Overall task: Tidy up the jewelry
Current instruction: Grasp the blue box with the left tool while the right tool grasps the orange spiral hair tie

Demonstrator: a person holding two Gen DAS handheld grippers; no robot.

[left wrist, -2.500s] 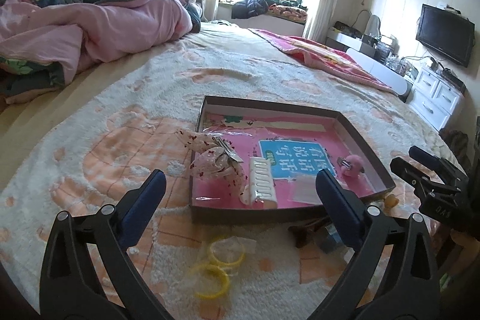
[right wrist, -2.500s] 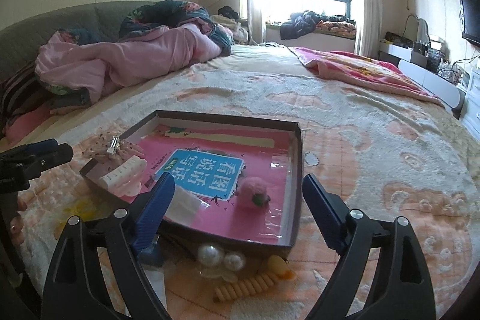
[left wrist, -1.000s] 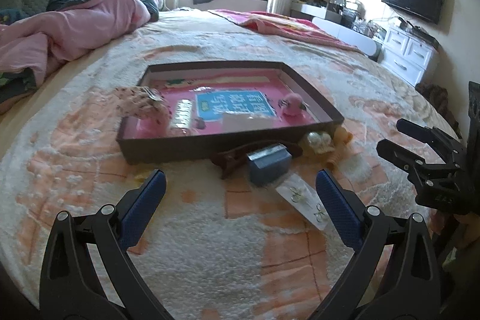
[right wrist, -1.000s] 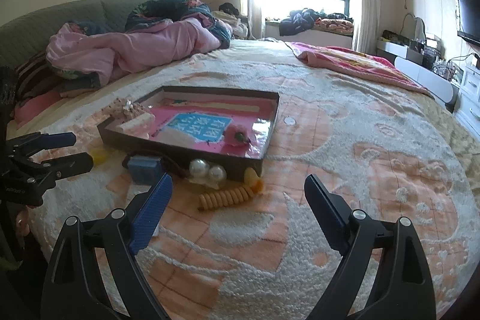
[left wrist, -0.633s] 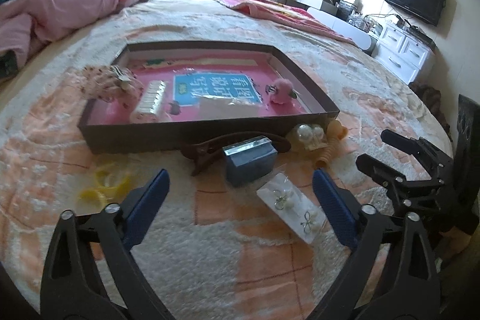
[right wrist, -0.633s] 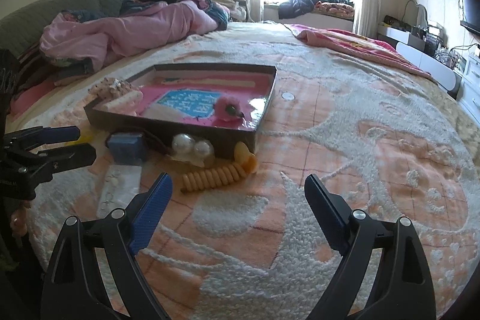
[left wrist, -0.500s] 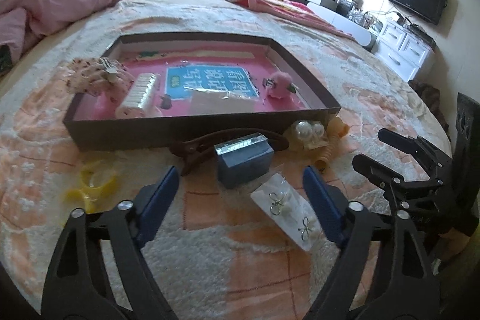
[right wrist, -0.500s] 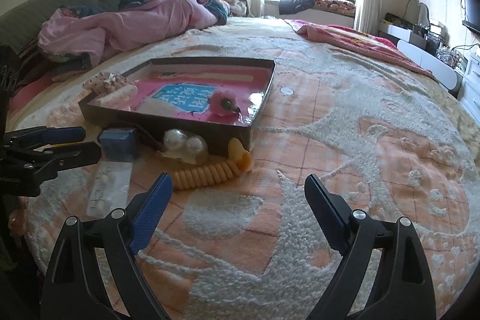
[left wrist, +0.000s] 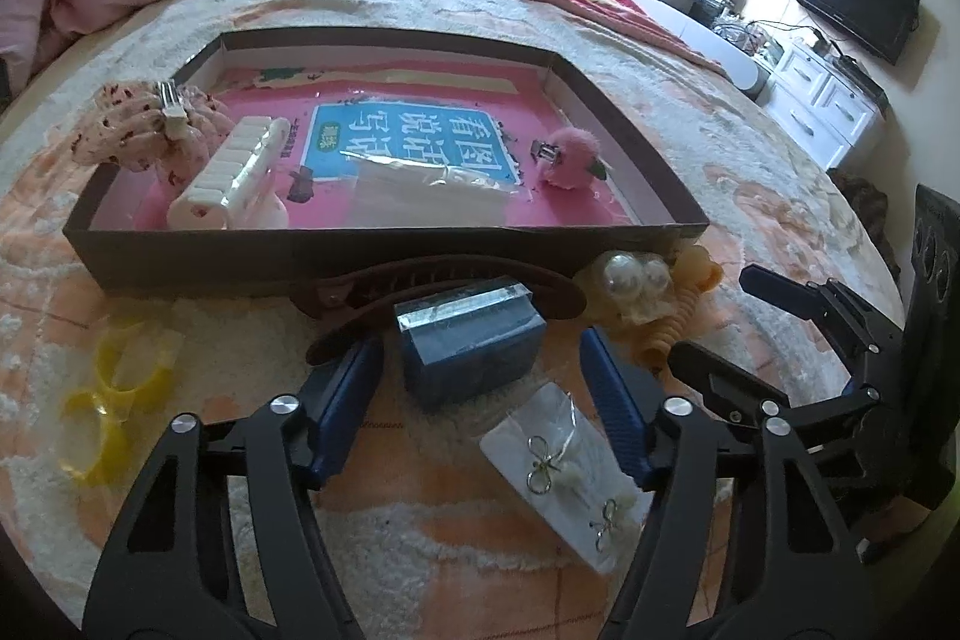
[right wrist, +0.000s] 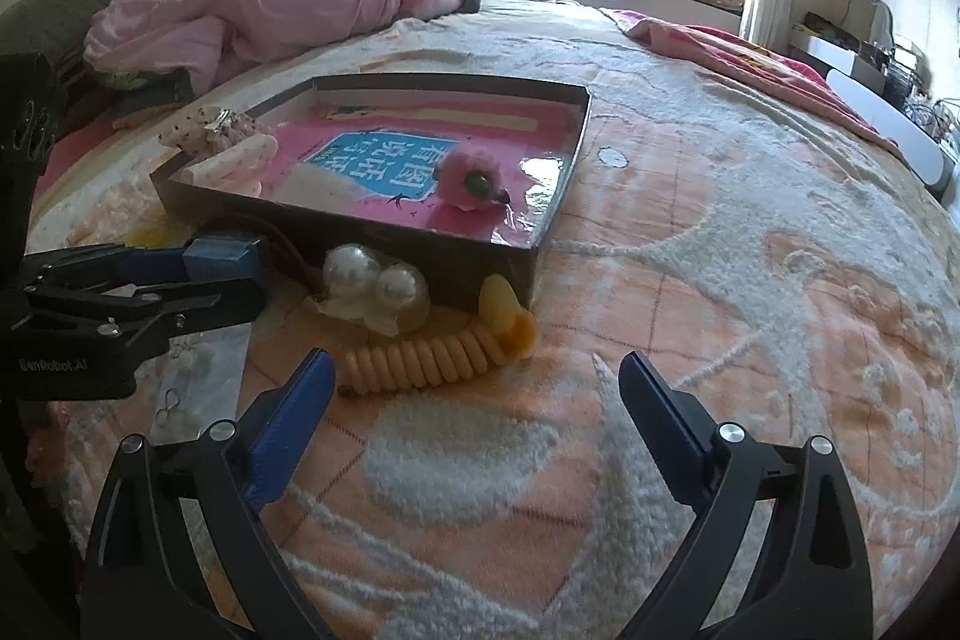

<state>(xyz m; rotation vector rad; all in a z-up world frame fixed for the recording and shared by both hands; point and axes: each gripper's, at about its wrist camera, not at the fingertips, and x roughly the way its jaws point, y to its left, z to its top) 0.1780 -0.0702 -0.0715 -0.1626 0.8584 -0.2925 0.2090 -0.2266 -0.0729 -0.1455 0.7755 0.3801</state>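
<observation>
- So, left wrist view: the left hand-held gripper (left wrist: 480,388) is over the bed (left wrist: 750,148), jaws closing around the blue box (left wrist: 471,343), which sits between the fingers. The pads don't look like they're pressing on it yet, so not gripping.
- The box lies on the bed just in front of the tray (left wrist: 384,250), touching a brown hair claw (left wrist: 438,280) behind it.
- An earring card (left wrist: 567,466) lies just beside the box, under the right finger. Yellow rings (left wrist: 114,400) are off to the left, a pearl clip (left wrist: 636,280) and a coil tie (left wrist: 675,322) to the right.
- Inside the tray: a scrunchie (left wrist: 150,124), a white clip (left wrist: 234,172), a clear bag (left wrist: 426,193) and a pink pompom (left wrist: 567,157).
- The right hand-held gripper (left wrist: 738,316) shows at the right edge, jaws apart.
- Right wrist view: the right hand-held gripper (right wrist: 474,400) hangs over the bed (right wrist: 750,250) with jaws opening wide and nothing between them.
- The coil tie (right wrist: 420,358) lies just ahead of it, the pearl clip (right wrist: 375,289) against the tray (right wrist: 420,250) wall.
- The left hand-held gripper (right wrist: 198,274) comes in from the left, with the blue box (right wrist: 219,250) at its tips.
</observation>
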